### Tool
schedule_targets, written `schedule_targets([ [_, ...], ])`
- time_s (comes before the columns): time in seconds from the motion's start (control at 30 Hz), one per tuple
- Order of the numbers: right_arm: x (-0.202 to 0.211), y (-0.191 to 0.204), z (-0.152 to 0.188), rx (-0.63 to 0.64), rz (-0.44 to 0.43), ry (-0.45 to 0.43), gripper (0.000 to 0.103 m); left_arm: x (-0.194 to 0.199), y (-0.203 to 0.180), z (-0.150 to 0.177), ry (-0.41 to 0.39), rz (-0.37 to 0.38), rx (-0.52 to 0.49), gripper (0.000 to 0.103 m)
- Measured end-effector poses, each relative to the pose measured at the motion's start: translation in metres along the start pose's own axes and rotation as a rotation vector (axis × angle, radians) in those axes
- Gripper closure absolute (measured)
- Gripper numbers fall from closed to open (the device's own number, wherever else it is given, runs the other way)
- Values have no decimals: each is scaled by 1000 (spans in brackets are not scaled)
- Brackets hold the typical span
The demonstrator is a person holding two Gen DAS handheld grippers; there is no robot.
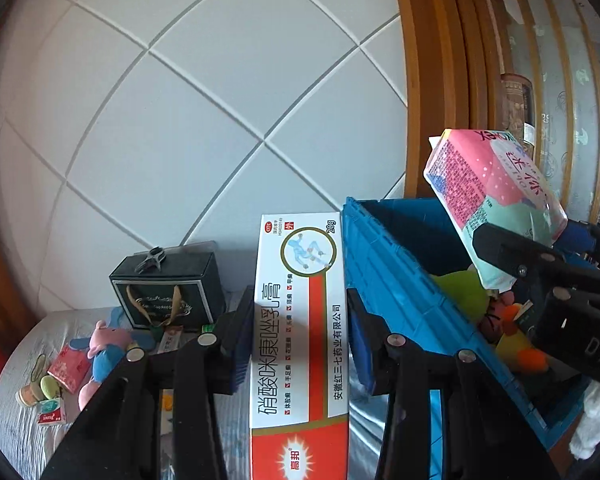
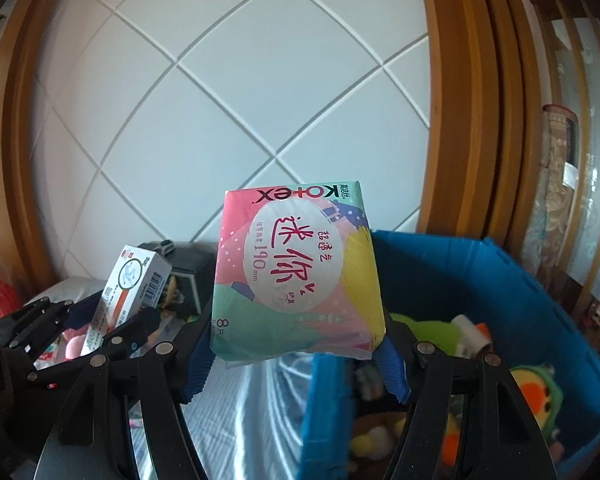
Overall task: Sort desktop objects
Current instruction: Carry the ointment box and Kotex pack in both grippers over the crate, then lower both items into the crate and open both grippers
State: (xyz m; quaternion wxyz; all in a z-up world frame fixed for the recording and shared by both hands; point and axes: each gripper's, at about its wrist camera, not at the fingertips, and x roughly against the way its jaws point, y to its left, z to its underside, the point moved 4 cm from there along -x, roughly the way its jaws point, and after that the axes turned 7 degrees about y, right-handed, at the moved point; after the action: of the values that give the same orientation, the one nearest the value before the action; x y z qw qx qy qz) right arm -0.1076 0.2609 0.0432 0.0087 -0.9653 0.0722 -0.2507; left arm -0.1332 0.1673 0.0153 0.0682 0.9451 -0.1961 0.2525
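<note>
Both jaws clamped: left gripper (image 1: pixel 300 320) on ointment box (image 1: pixel 300 320), right gripper (image 2: pixel 296 344) on pad packet (image 2: pixel 296 268); crate (image 2: pixel 500 272) contents blurred.

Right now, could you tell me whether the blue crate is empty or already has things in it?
It already has things in it. The blue crate shows plush toys and a small roll inside; how full it is, I cannot tell.

Black scissor-link claw (image 1: pixel 300 320) arms with round silver rivets, blue ribbed fingertip pads (image 2: pixel 194 364).

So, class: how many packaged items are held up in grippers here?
2: the ointment box in the left gripper, the pad pack in the right gripper. None seem hidden.
</note>
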Motion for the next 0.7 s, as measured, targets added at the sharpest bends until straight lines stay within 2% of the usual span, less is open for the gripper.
schedule_targets([
  [0.2, -1, -96, -30, -42, 56, 28, 34, -20, -79, -48, 14, 54, -62, 62],
  [0.37, -21, -172, -39, -59, 136, 103, 34, -59, -138, -81, 114, 107, -87, 62],
  [0.47, -39, -209, -24, -75, 164, 192, 34, -85, -170, -84, 217, 158, -92, 62],
  [0.53, -49, -234, -11, -85, 185, 261, 34, -96, -191, -80, 254, 187, -116, 62],
  [0.7, -50, -262, 24, 1, 261, 392, 34, -124, -226, -62, 360, 208, -166, 62],
])
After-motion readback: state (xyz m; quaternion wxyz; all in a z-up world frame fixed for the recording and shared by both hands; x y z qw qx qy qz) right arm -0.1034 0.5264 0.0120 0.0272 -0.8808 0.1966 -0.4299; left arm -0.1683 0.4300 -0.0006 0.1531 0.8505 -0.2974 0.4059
